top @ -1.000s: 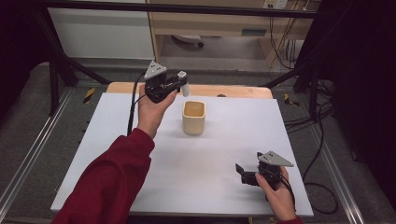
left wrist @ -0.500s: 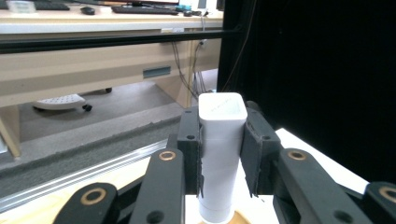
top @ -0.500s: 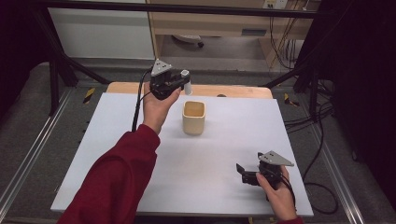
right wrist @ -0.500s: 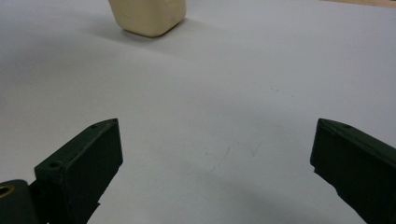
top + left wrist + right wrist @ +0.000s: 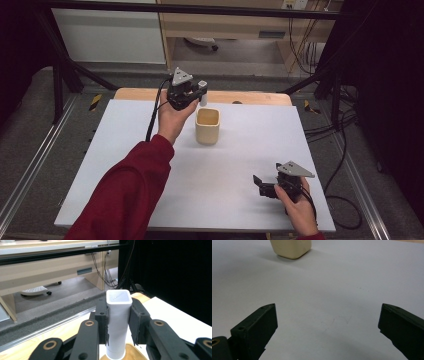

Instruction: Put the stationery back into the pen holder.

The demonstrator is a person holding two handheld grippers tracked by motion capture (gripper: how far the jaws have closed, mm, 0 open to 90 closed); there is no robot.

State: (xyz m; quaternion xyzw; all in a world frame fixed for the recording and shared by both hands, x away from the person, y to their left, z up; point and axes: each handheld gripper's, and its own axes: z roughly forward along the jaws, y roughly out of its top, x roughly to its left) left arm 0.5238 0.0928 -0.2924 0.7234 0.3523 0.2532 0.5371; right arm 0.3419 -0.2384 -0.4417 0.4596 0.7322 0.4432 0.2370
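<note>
A cream square cup [image 5: 207, 125] stands on the white table [image 5: 150, 150] toward the back middle; its base [image 5: 291, 248] shows at the top of the right gripper view. My left gripper [image 5: 201, 93] hangs just above and behind the cup's rim, shut on an upright white square tube [image 5: 118, 322]. The tube [image 5: 202, 91] sits over the cup's back edge, and the cup's rim [image 5: 131, 353] shows just beneath it. My right gripper [image 5: 260, 185] rests low at the front right of the table, open, with bare table between its fingers [image 5: 255, 330].
A wooden strip [image 5: 250, 97] runs along the table's far edge. Black frame bars [image 5: 65, 75] and cables [image 5: 330, 130] flank the table. Beyond it stand a beige desk [image 5: 50, 267] and a wheeled base [image 5: 35, 290] on the floor.
My left gripper has carried the white tube to the right and slightly back, bringing it from left of the cup to above the cup's rear rim. The right gripper has stayed put.
</note>
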